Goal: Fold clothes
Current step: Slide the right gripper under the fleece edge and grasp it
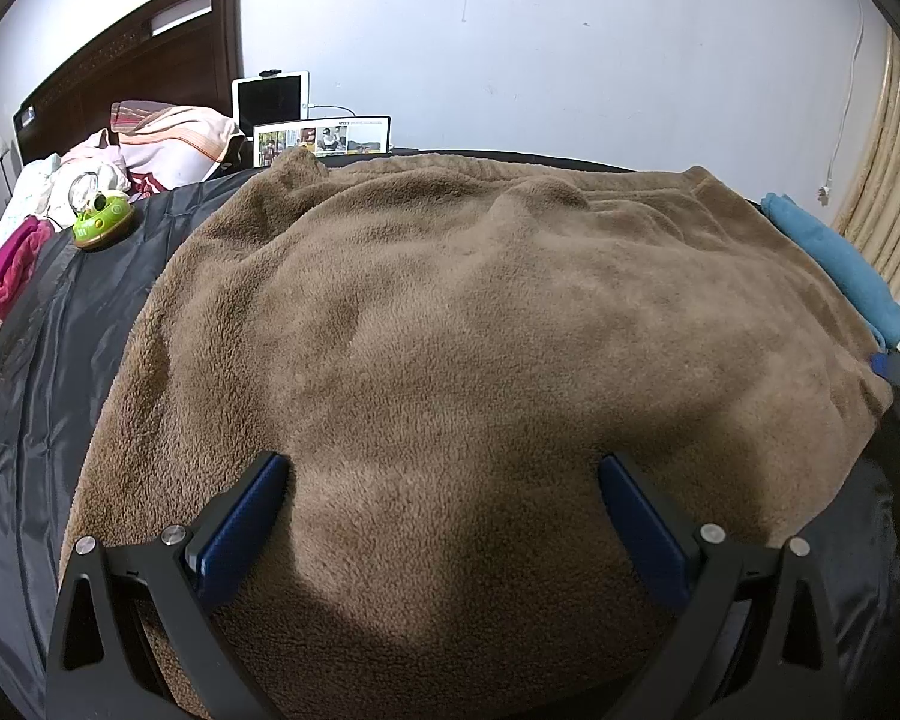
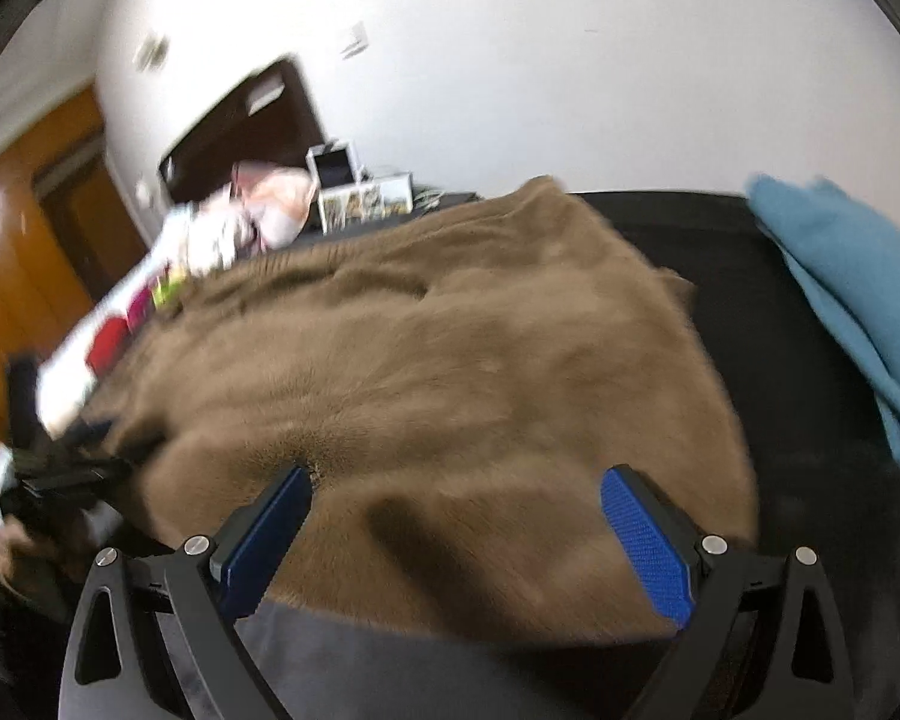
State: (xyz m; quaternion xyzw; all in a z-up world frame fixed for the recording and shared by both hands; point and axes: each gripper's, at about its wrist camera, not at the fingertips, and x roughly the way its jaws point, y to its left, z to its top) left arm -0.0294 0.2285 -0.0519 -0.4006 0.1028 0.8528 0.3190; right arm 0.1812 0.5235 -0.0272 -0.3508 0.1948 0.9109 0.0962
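Note:
A brown fleece garment (image 1: 480, 330) lies spread flat over a dark sheet (image 1: 60, 360) on the bed. My left gripper (image 1: 444, 468) is open, its blue pads just above the garment's near part, holding nothing. In the blurred right wrist view the same garment (image 2: 420, 372) fills the middle. My right gripper (image 2: 456, 480) is open over the garment's near edge, empty. The right gripper's tip (image 1: 894, 366) shows at the garment's right edge in the left wrist view.
A folded blue cloth (image 1: 834, 258) lies at the bed's right edge, also in the right wrist view (image 2: 840, 288). A green toy (image 1: 103, 219), pink clothes (image 1: 12, 264), pillows (image 1: 174, 144), a tablet (image 1: 270, 102) and a headboard (image 1: 138, 72) stand at the far left.

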